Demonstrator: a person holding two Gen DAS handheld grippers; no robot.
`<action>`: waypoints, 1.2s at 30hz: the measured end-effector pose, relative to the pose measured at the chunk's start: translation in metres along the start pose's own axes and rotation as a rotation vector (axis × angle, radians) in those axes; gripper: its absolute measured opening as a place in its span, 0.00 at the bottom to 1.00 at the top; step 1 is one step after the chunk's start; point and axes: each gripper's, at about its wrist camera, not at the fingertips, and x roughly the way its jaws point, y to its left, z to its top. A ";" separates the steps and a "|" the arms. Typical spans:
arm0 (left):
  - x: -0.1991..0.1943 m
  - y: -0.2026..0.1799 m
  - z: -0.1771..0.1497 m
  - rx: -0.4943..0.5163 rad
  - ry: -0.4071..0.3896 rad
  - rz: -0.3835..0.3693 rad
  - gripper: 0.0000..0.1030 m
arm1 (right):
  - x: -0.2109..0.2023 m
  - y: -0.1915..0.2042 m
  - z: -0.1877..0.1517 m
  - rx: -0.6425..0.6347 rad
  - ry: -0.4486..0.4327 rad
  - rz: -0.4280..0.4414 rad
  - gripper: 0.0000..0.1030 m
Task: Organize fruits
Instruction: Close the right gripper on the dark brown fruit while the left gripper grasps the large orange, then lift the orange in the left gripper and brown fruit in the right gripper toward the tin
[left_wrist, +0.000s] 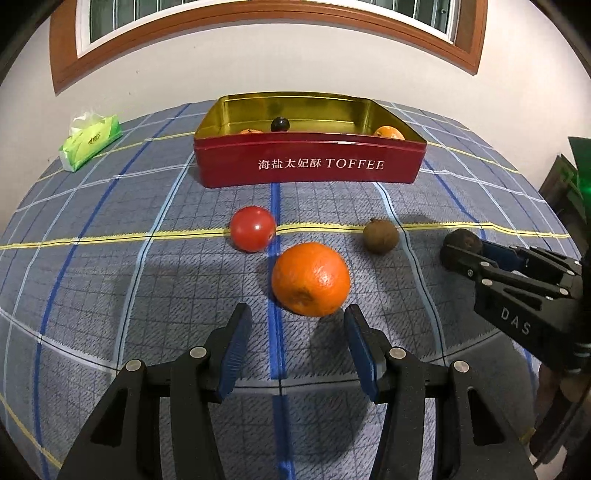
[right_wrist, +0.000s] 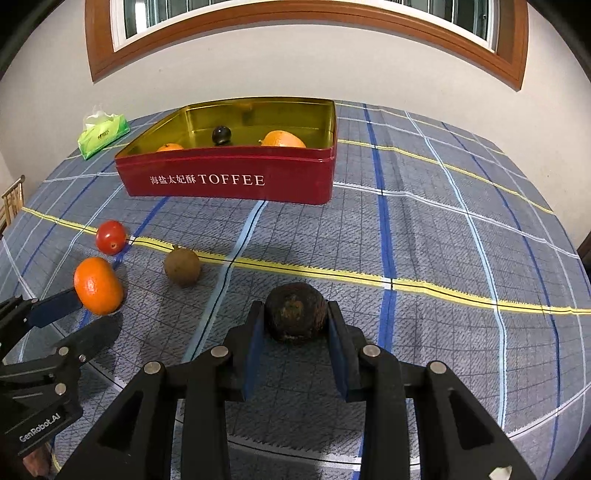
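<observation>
Glossy metal tin (left_wrist: 310, 166) — matt woven tablecloth (left_wrist: 147, 295).

Red-and-gold tin (left_wrist: 310, 170), orange mandarin (left_wrist: 311, 278), red tomato (left_wrist: 253, 229) — blue-grey plaid cloth (left_wrist: 110, 295)

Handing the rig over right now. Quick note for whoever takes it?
Left gripper: jaws open, loose orange just ahead of the tips, not gripped.
Right gripper: shut on the dark brown fruit; can't tell if it is lifted.
Done: two oranges and a small dark round fruit are in the red toffee tin.
Left: dark brown fruit, loose orange, tomato and small brown fruit still go in.
</observation>
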 end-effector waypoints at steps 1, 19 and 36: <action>0.000 0.000 0.001 0.001 -0.002 0.003 0.51 | 0.000 0.000 0.000 0.001 -0.001 -0.001 0.30; 0.011 -0.011 0.013 0.017 -0.015 0.034 0.41 | -0.001 0.000 0.000 0.002 -0.002 -0.001 0.30; 0.008 -0.013 0.012 -0.006 -0.018 0.076 0.40 | -0.001 0.000 0.000 0.003 -0.002 0.000 0.30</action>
